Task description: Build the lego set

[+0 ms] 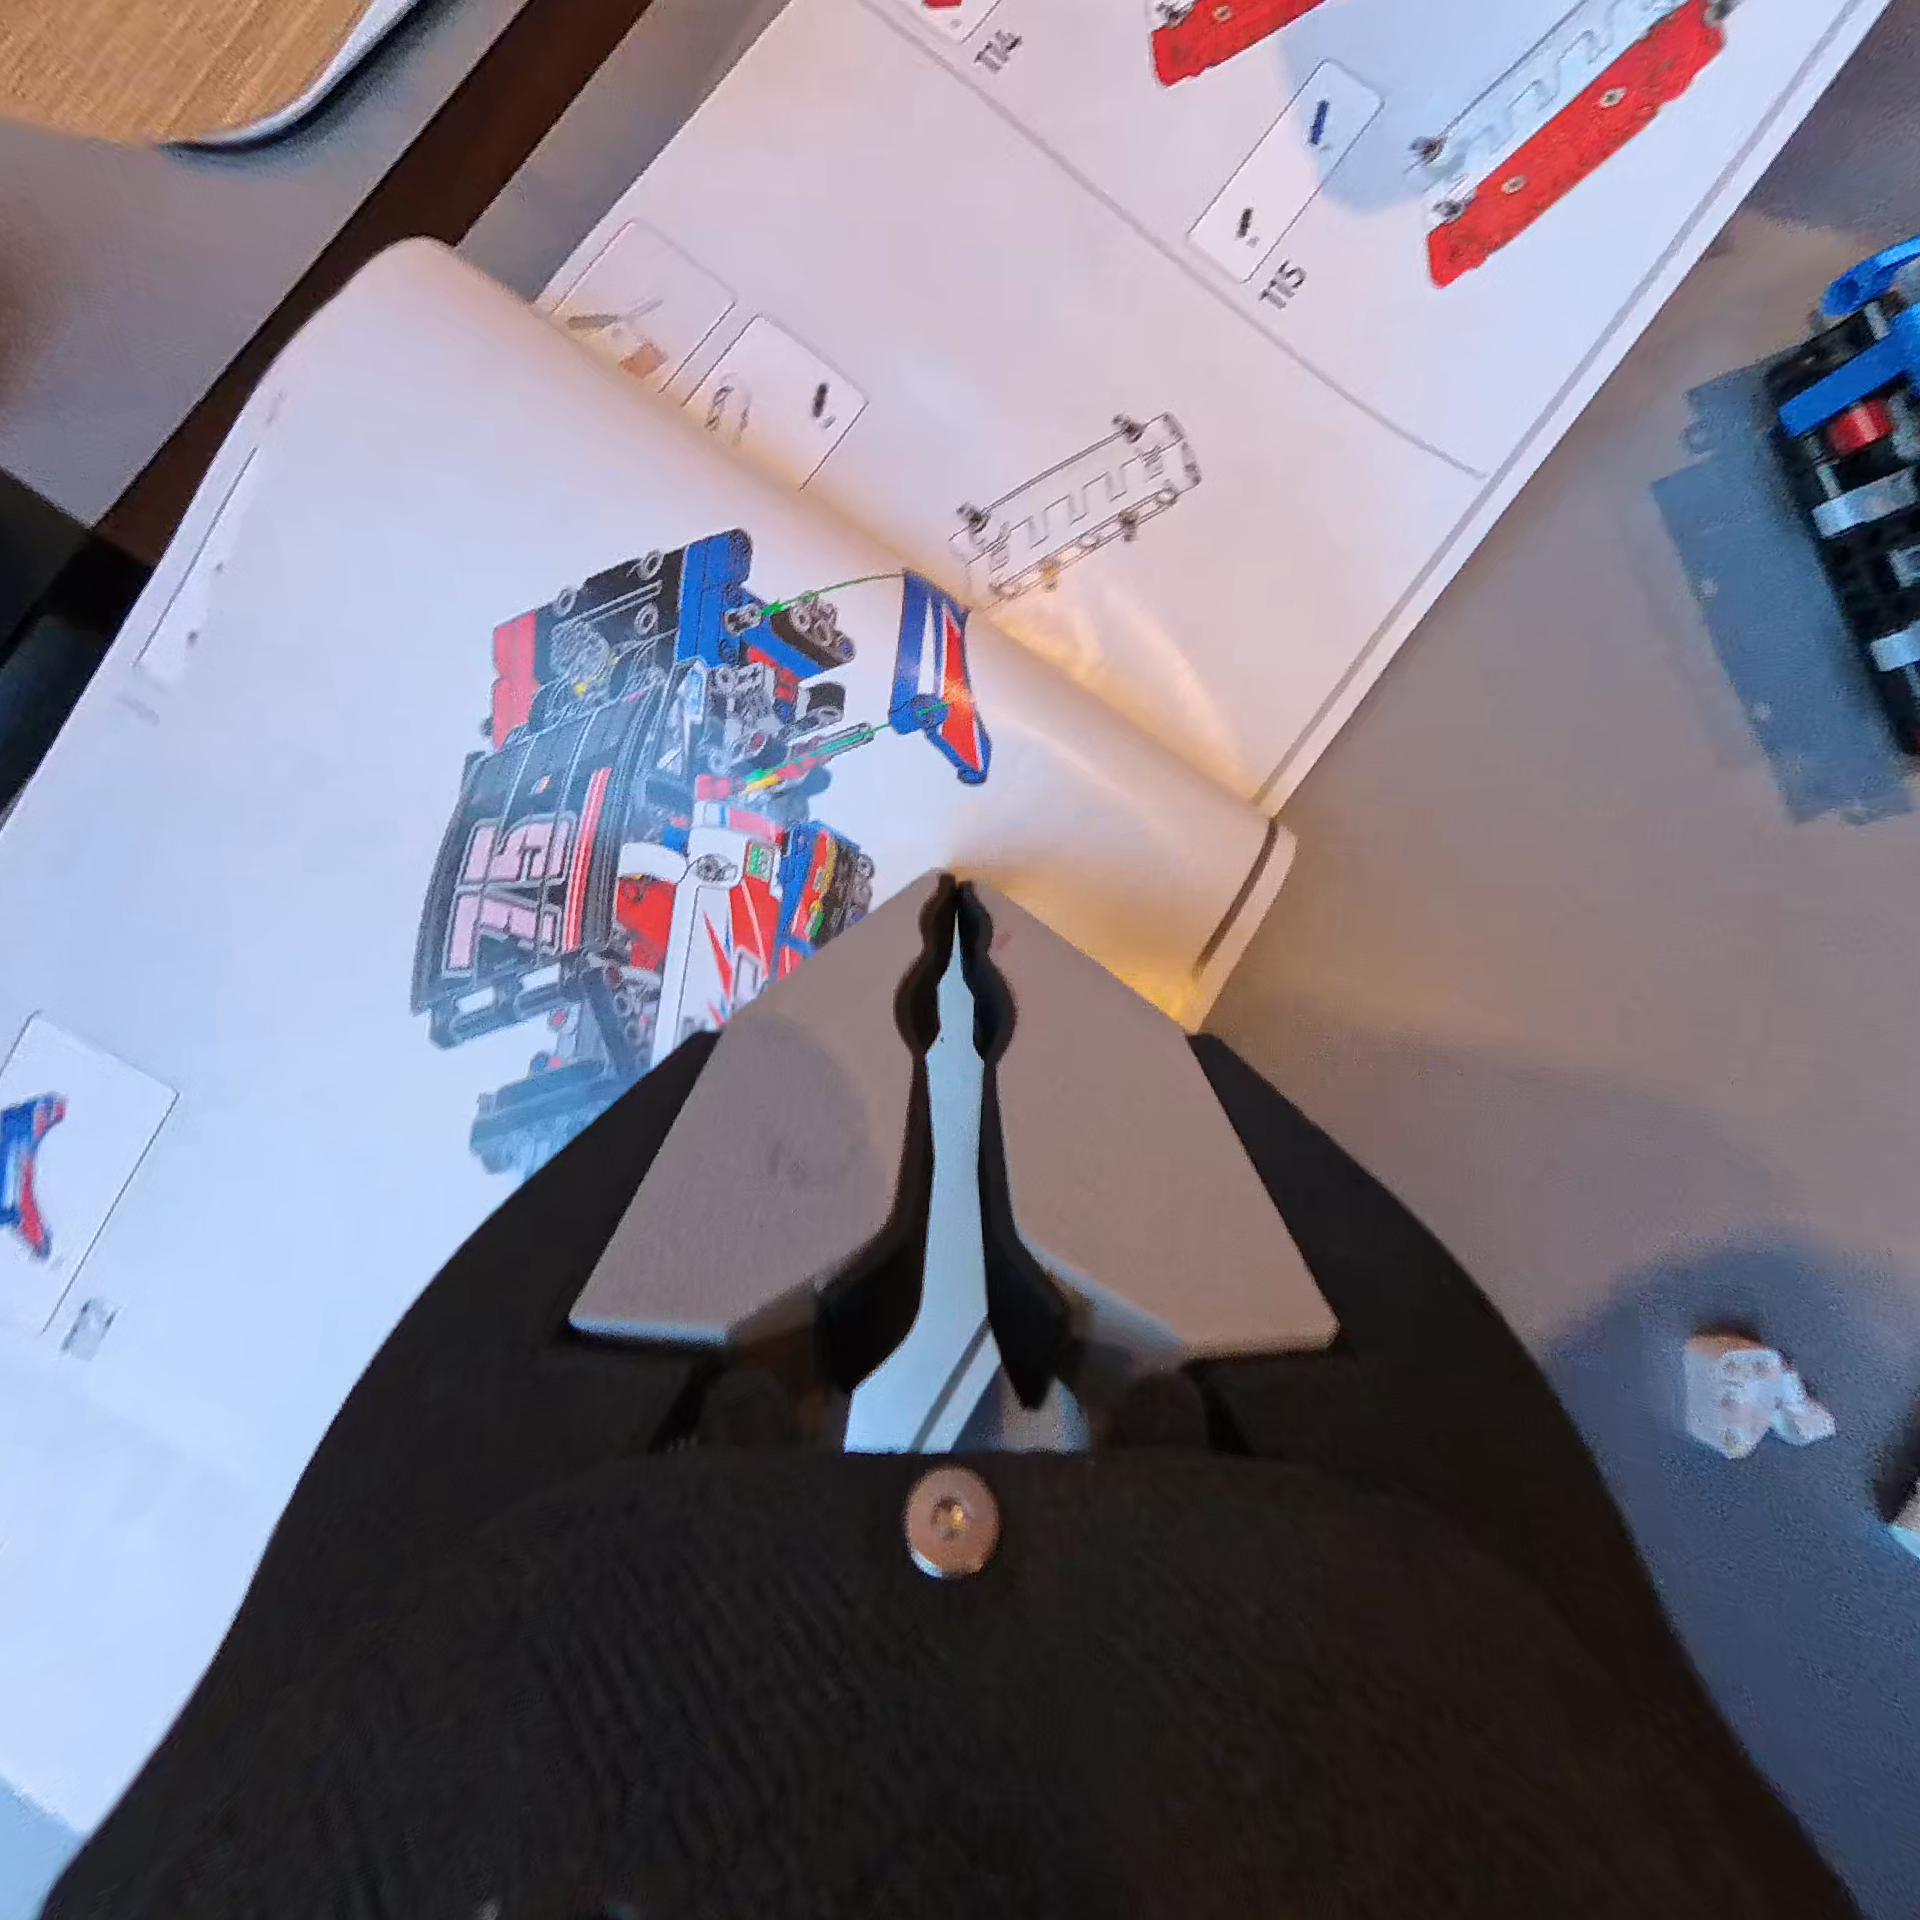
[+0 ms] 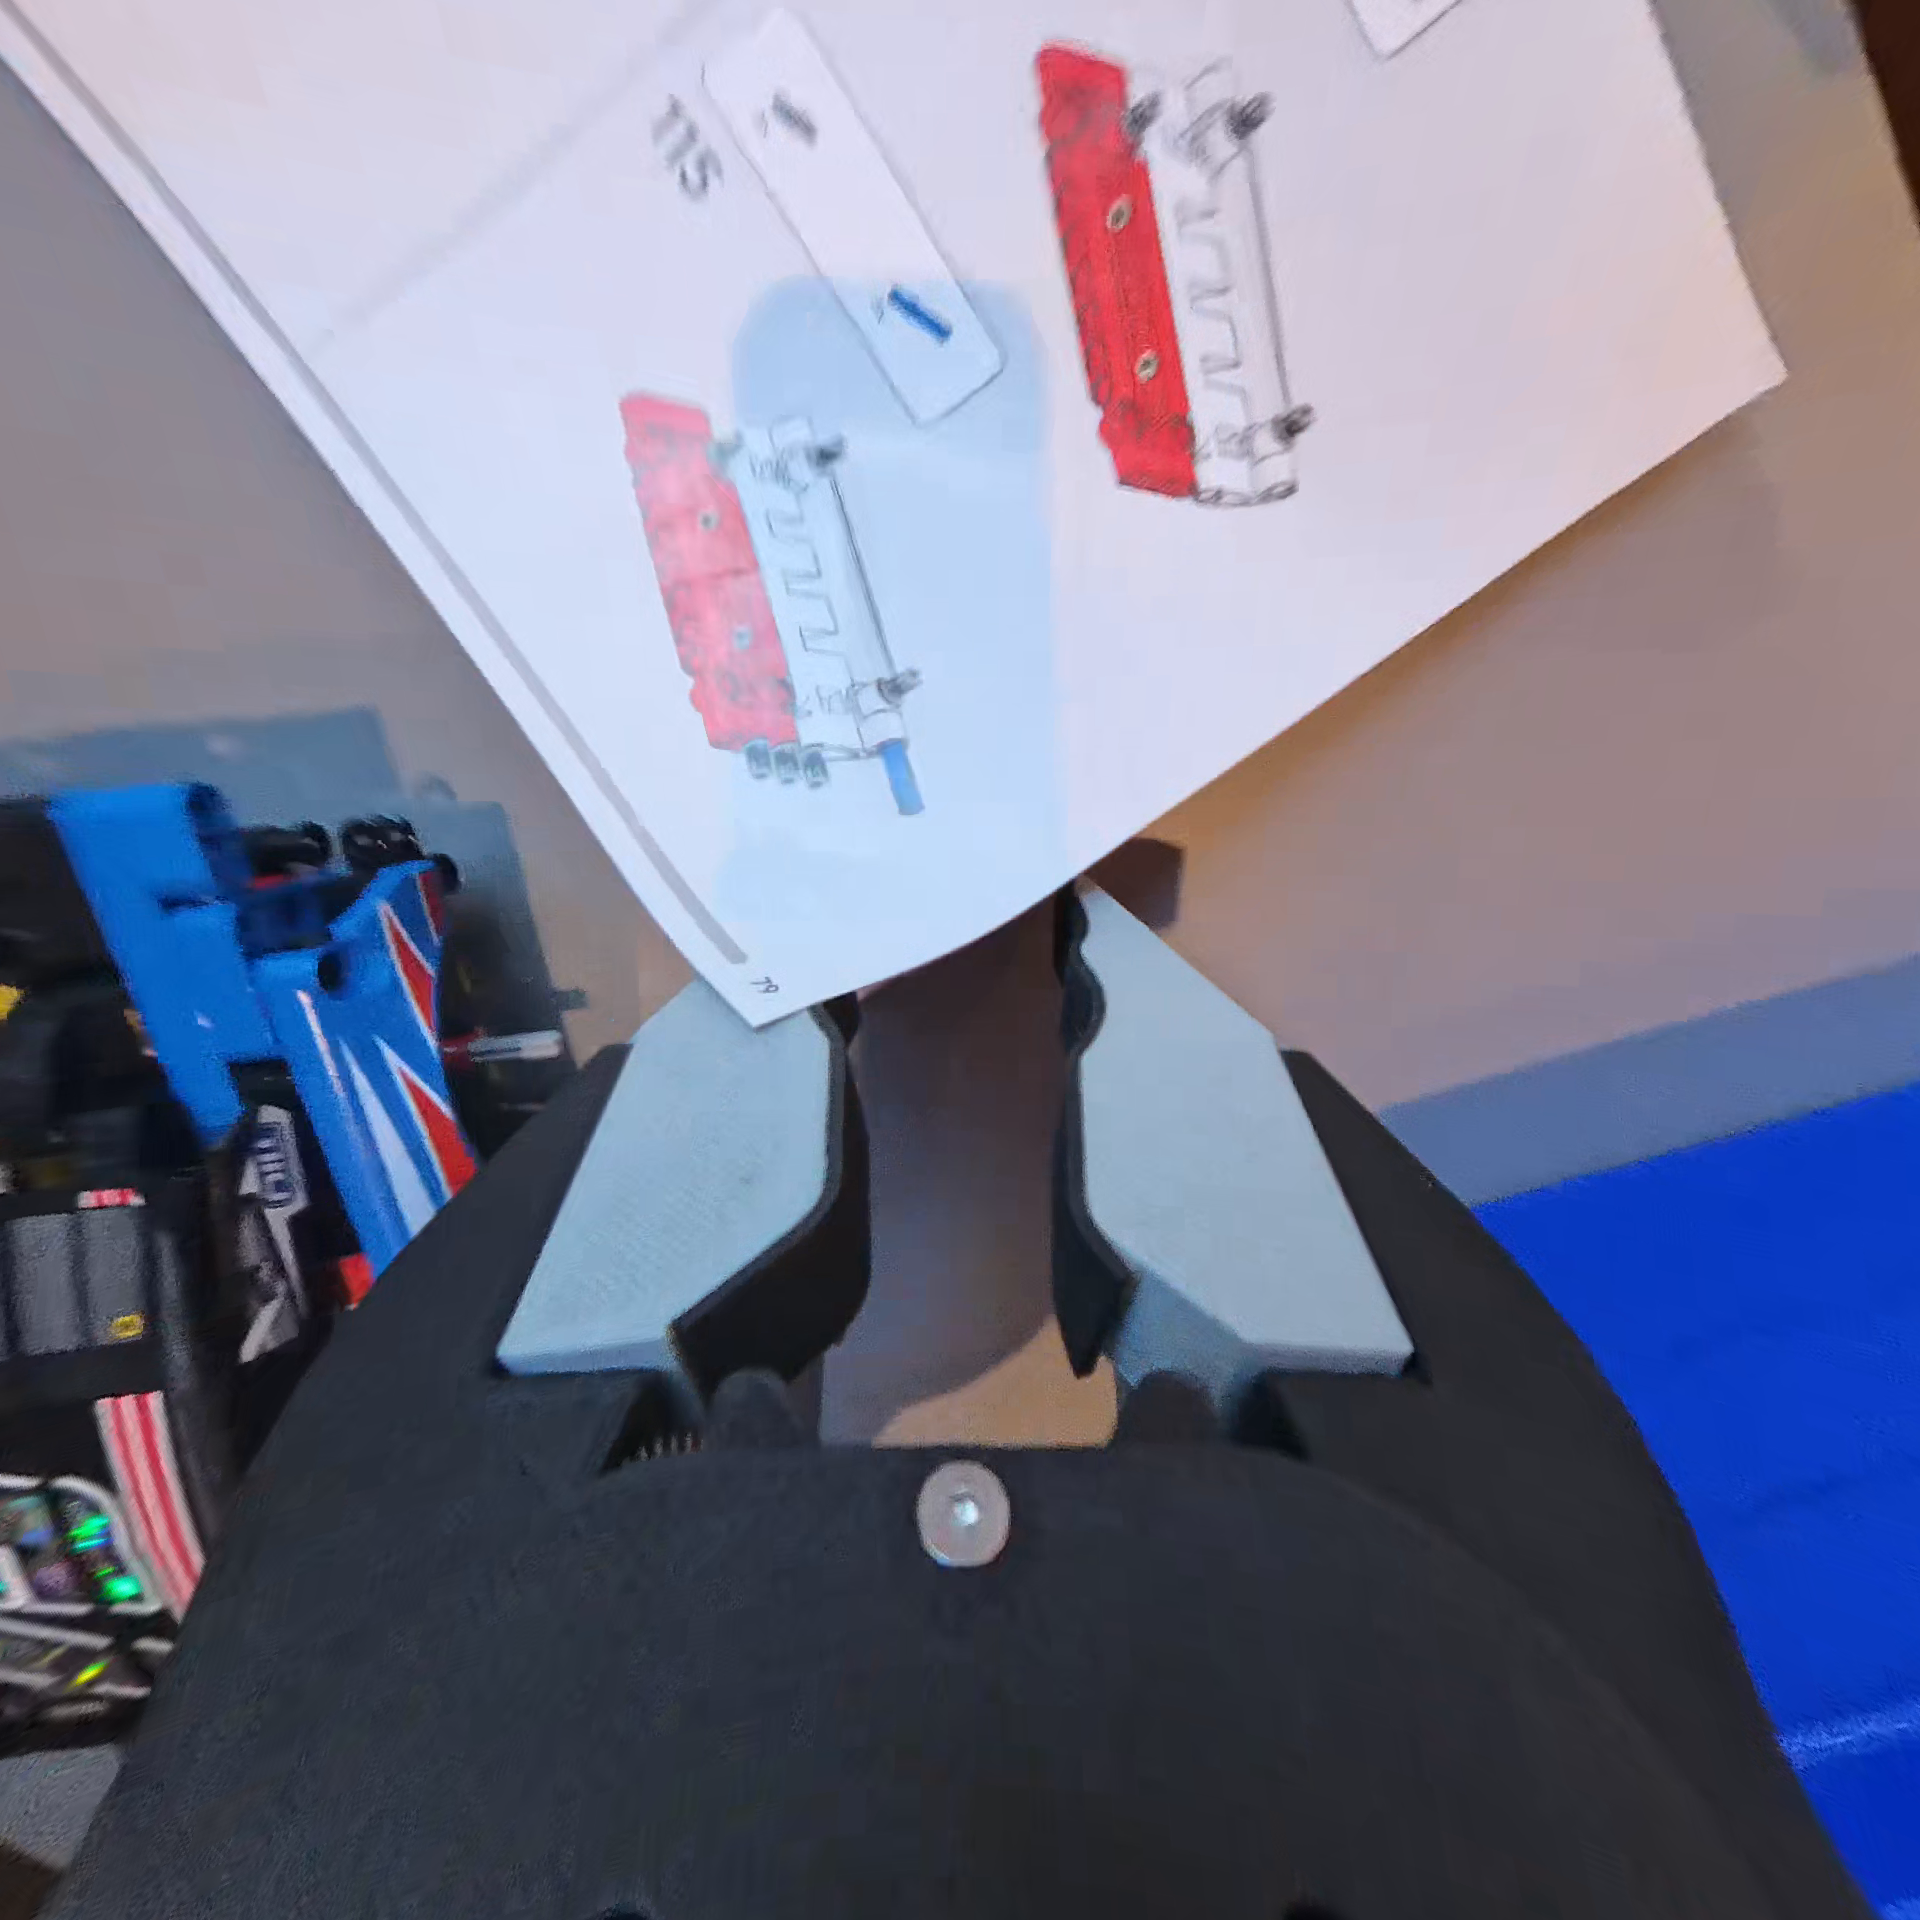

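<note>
The open instruction booklet (image 1: 727, 436) lay on the bench (image 1: 1558, 1039), its near page curling up. To its right stood the partly built model (image 1: 1860, 499), and nearer, well apart from it, a small loose piece (image 1: 1745, 1392).

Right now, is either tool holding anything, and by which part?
Left tool: shut, apparently empty, above the instruction booklet. Right tool: open, the booklet's page corner over its left finger, not gripped.
</note>
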